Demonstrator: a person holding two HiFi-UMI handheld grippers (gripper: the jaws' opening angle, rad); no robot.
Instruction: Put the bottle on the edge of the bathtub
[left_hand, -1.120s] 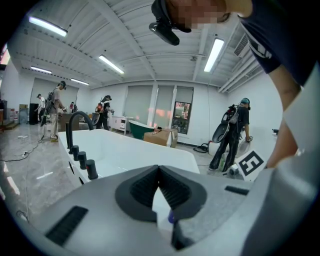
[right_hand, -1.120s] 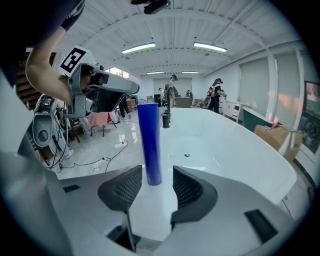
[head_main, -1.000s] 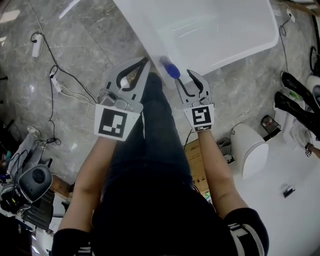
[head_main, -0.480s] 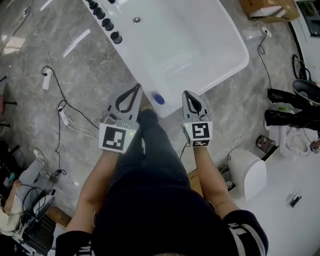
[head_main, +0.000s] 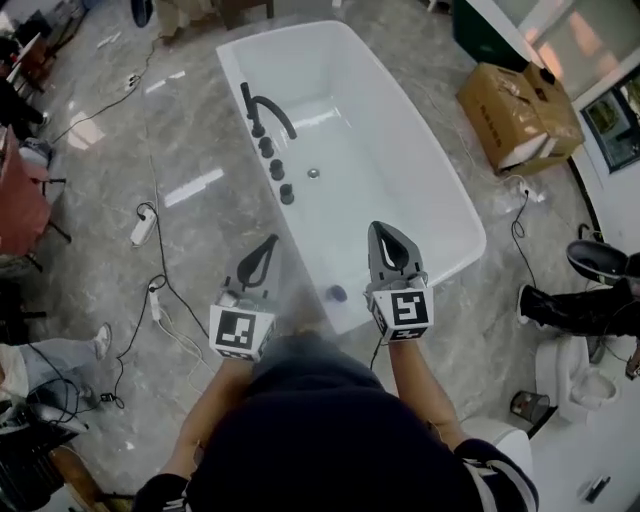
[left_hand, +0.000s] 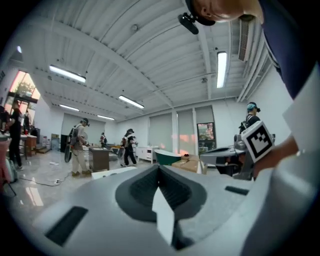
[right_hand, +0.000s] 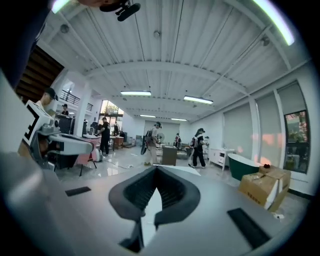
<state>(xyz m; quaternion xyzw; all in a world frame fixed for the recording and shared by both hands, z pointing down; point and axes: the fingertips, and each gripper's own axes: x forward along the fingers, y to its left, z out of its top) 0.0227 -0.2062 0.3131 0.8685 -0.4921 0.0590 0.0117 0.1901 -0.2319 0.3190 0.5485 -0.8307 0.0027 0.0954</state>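
Now the bottle (head_main: 338, 294) shows only as a small blue spot on the near end of the bathtub (head_main: 432, 272). It seems to sit on the rim, between the two grippers and lower than them. It is too small and blurry to tell if it stands straight. The left gripper (head_main: 268, 246) has its jaws together with nothing in them. The right gripper (head_main: 388, 236) is closed and empty too, so nothing is holding the bottle. That is where trouble could come from. The rim looks narrow and smooth, so a little bump could make the bottle tip. It could slide down into the white tub, or drop the other way onto the gray floor (head_main: 120, 140). The person stands very close to that end of the tub, so a knee or a low gripper might knock it. White cables (head_main: 160, 300) lie on the floor just beside the person's left side, and a foot could catch on them and shake the tub.
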